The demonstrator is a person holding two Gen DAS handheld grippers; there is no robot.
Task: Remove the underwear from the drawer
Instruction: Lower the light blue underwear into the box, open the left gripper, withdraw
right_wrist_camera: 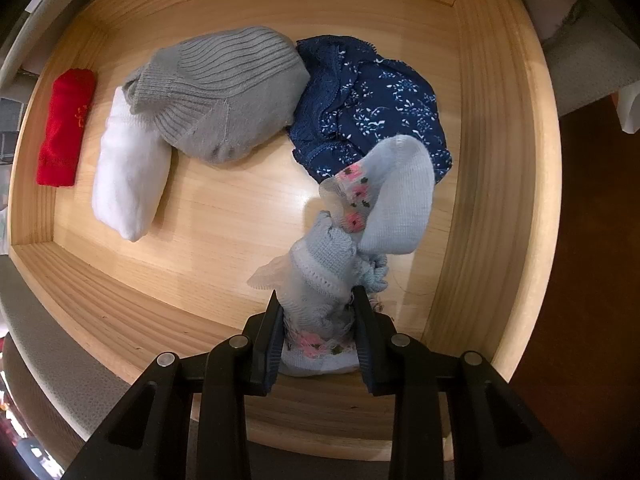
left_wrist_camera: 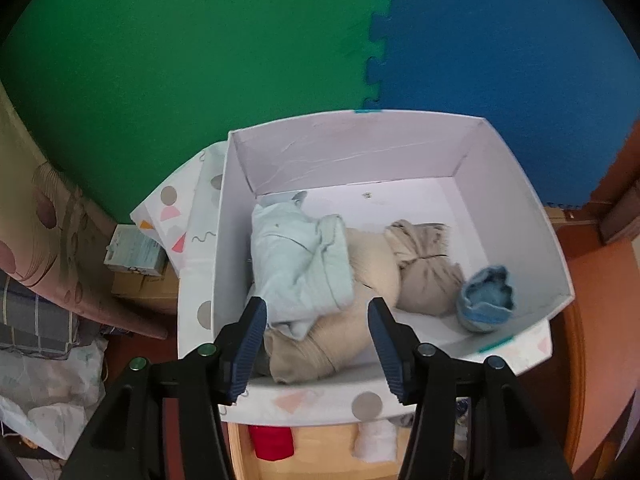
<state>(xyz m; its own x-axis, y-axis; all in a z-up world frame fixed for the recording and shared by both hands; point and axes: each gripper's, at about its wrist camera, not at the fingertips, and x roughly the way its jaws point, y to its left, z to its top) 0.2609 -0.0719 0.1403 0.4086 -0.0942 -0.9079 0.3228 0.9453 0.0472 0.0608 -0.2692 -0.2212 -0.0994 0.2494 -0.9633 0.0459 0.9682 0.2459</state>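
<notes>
At the bottom of both wrist views, the left gripper [left_wrist_camera: 317, 346] and right gripper [right_wrist_camera: 316, 334] look alike: black plastic arms branching into struts, round silver screws at the joints, and dark blue ribbed pads lining the two fingers.

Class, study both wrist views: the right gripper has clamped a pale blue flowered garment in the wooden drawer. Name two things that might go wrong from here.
1. The right gripper pinches only one end of the pale blue garment; the loose part may snag the navy floral underwear when lifted.
2. The white box already holds bunched clothes, so another item may spill over.
</notes>
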